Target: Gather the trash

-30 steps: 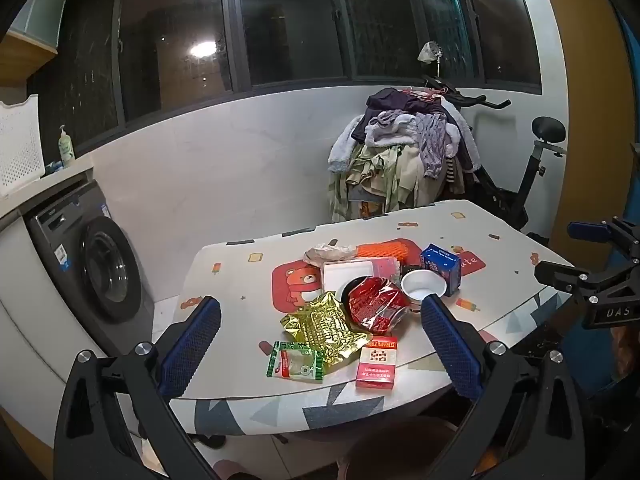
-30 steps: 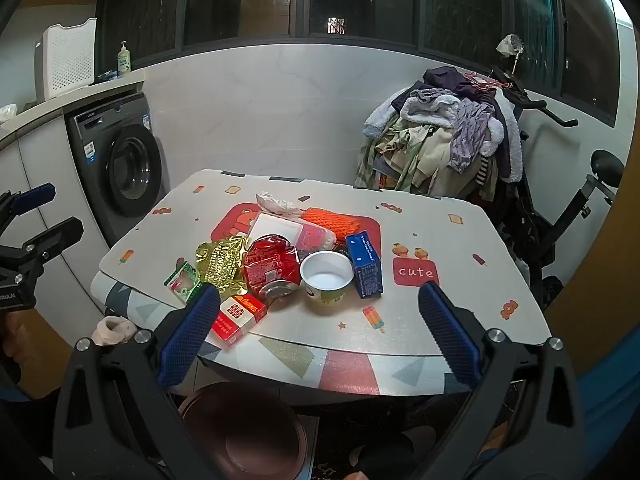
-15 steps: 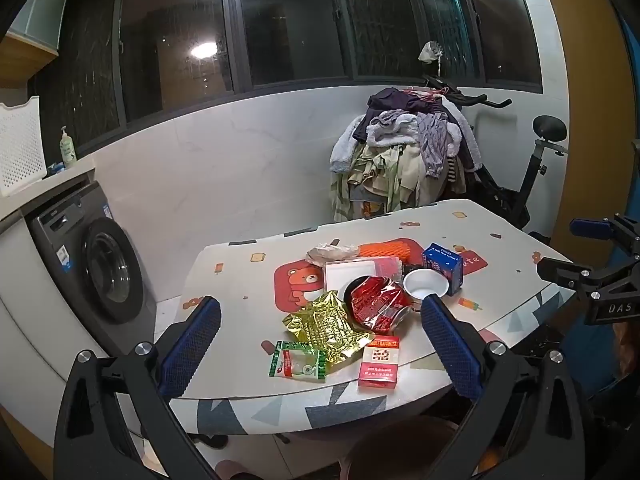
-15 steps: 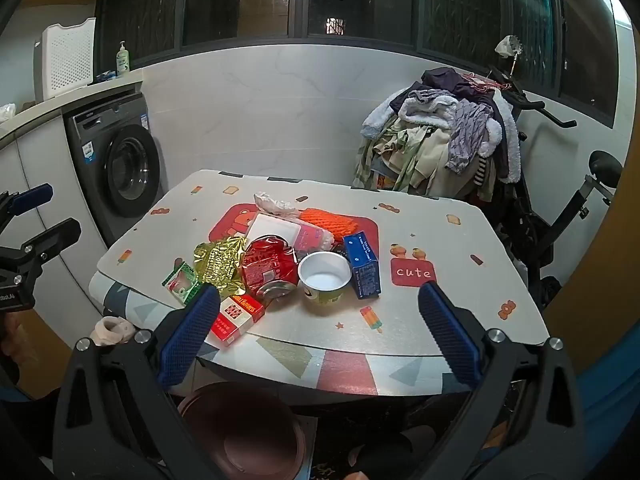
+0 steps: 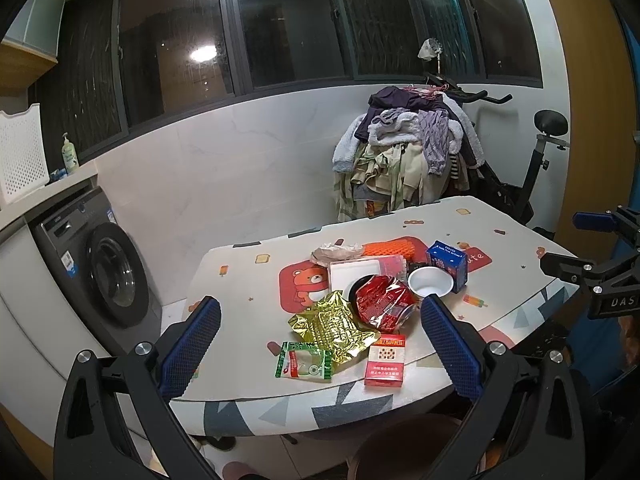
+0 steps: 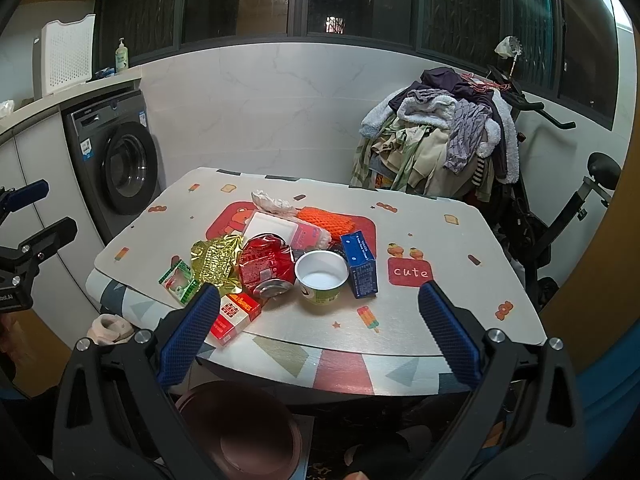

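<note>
A heap of trash lies mid-table: a gold foil wrapper (image 5: 332,326), a crushed red can (image 5: 382,302), a white paper cup (image 5: 430,282), a blue carton (image 5: 448,260), a red cigarette pack (image 5: 385,360), a green sachet (image 5: 304,365), a white foam tray (image 5: 354,274) and orange netting (image 5: 386,248). My left gripper (image 5: 320,340) hangs open before the table's near edge, holding nothing. My right gripper (image 6: 320,328) is open too, empty, in front of the cup (image 6: 322,276) and can (image 6: 266,264). A dark red bin (image 6: 240,432) sits on the floor below the table edge.
The patterned table (image 6: 440,280) stands by a white tiled wall. A washing machine (image 5: 104,264) is at left. An exercise bike (image 5: 520,184) piled with clothes (image 5: 404,156) stands behind the table at right. A pale slipper (image 6: 110,328) lies on the floor at left.
Both views have shifted only slightly; the trash pile has drifted a little in frame. Both grippers stay open and nothing on the table has moved.
</note>
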A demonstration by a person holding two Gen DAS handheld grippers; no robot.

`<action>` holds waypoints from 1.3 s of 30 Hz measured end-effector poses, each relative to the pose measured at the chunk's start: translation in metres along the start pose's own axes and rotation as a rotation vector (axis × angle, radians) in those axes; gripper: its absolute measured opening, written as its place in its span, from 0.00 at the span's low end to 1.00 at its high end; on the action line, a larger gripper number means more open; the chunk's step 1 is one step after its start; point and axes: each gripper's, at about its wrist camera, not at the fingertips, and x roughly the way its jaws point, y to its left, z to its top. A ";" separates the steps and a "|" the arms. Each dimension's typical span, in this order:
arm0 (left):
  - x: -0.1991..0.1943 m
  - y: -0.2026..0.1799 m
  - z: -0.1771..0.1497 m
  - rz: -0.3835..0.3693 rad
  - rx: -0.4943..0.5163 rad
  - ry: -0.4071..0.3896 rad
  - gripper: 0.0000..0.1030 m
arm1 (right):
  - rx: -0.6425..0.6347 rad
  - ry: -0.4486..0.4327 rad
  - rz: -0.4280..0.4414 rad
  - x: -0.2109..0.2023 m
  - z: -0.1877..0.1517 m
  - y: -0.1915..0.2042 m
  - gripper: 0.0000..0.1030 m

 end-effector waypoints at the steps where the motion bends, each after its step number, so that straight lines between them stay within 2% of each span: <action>1: 0.000 0.000 0.000 0.000 0.000 0.000 0.95 | 0.000 0.000 0.000 0.000 0.000 0.000 0.95; 39: -0.002 -0.001 0.003 -0.004 -0.004 0.002 0.95 | -0.005 0.007 -0.005 0.005 -0.006 -0.007 0.95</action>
